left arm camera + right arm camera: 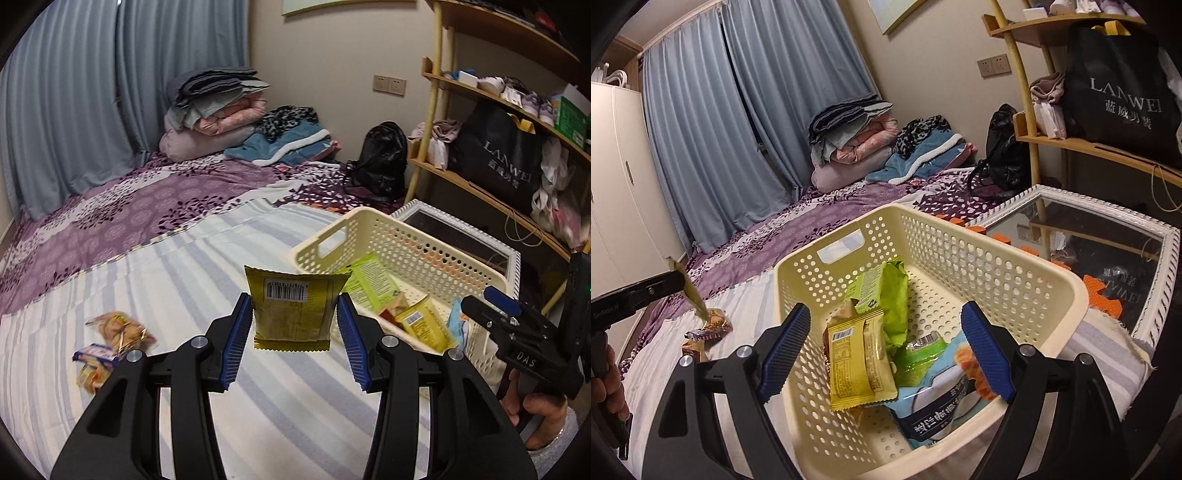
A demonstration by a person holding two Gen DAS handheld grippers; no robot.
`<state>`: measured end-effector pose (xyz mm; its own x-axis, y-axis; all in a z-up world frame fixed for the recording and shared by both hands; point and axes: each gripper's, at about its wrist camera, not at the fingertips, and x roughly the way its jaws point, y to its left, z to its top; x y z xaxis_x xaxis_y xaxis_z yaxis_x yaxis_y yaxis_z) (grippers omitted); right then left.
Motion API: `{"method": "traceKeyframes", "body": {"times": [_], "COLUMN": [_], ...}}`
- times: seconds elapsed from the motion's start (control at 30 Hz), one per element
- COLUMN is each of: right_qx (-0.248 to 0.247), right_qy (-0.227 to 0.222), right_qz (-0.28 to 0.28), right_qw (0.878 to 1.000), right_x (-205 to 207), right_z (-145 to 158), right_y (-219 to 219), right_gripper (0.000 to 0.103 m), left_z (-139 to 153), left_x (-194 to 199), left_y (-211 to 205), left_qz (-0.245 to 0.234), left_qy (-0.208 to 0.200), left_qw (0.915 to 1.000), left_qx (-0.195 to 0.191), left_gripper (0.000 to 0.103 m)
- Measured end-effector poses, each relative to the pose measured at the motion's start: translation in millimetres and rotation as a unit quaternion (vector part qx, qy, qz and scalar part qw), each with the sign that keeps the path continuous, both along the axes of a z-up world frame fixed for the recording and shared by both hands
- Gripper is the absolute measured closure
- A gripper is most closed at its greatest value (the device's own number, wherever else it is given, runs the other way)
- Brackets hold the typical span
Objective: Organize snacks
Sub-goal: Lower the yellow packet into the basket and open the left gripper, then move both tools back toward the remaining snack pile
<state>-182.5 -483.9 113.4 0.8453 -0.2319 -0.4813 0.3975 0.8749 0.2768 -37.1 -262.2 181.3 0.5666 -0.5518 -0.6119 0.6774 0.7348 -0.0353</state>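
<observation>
Starting at the left of the left wrist view: there's a little heap of loose snacks on the striped bedsheet, a clear bag of something tan plus a small blue-and-white packet and another wrapper under it; they're well apart from the basket.

Middle of that view, the left gripper is pinching an olive-gold snack packet by its two side edges between the blue pads; packet's upright, barcode near the top, held up off the sheet, just beside the near-left corner of the cream basket.

Further right, the basket sits on the bed next to a white-framed mirror lying flat; inside you can see a lime-green packet, a yellow packet and a light blue bag.

Far right edge, the right gripper pokes in over the basket's right side, with a hand on its handle.

Right wrist view, left to right again: the left gripper's black finger with the olive packet seen edge-on at far left; the loose snacks below it; then the right gripper, jaws spread wide with nothing between the pads, hovering above the basket; the yellow packet, the green one and a blue bag lie on the basket floor below it.
</observation>
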Motion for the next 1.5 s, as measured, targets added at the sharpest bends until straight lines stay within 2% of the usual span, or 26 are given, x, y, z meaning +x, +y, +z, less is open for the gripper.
{"method": "traceKeyframes", "body": {"times": [0.3,0.47,0.53,0.57,0.6,0.87,1.5], "right_qx": [-0.003,0.002,0.003,0.003,0.003,0.003,-0.020], "right_qy": [-0.006,-0.004,-0.003,-0.003,-0.003,-0.003,-0.005], "right_qz": [-0.007,-0.012,-0.013,-0.012,-0.012,-0.013,0.028], "right_qw": [1.000,1.000,1.000,1.000,1.000,1.000,0.999], "right_x": [-11.4,-14.3,-14.0,-14.3,-14.2,-10.7,4.1], "right_z": [-1.1,-3.6,-4.4,-4.4,-4.2,-2.4,12.6], "right_y": [-5.5,-10.8,-11.8,-11.9,-11.8,-9.1,28.4], "right_gripper": [0.019,0.019,0.019,0.019,0.019,0.019,0.019], "left_z": [0.0,-9.0,-14.8,-17.8,-20.1,-30.1,-26.0], "left_x": [-3.3,-1.2,2.1,4.2,5.2,14.3,28.5], "left_y": [-60.1,-90.2,-98.5,-100.6,-101.0,-87.1,-35.3], "left_qz": [-0.055,-0.082,-0.094,-0.091,-0.088,-0.066,-0.015], "left_qy": [0.006,0.023,0.042,0.050,0.053,0.060,0.062], "left_qw": [0.9985,0.9963,0.9946,0.9945,0.9944,0.9960,0.9974], "left_qx": [-0.006,-0.005,-0.014,-0.018,-0.022,-0.012,-0.032], "left_gripper": [0.055,0.053,0.029,0.010,0.009,0.009,0.007]}}
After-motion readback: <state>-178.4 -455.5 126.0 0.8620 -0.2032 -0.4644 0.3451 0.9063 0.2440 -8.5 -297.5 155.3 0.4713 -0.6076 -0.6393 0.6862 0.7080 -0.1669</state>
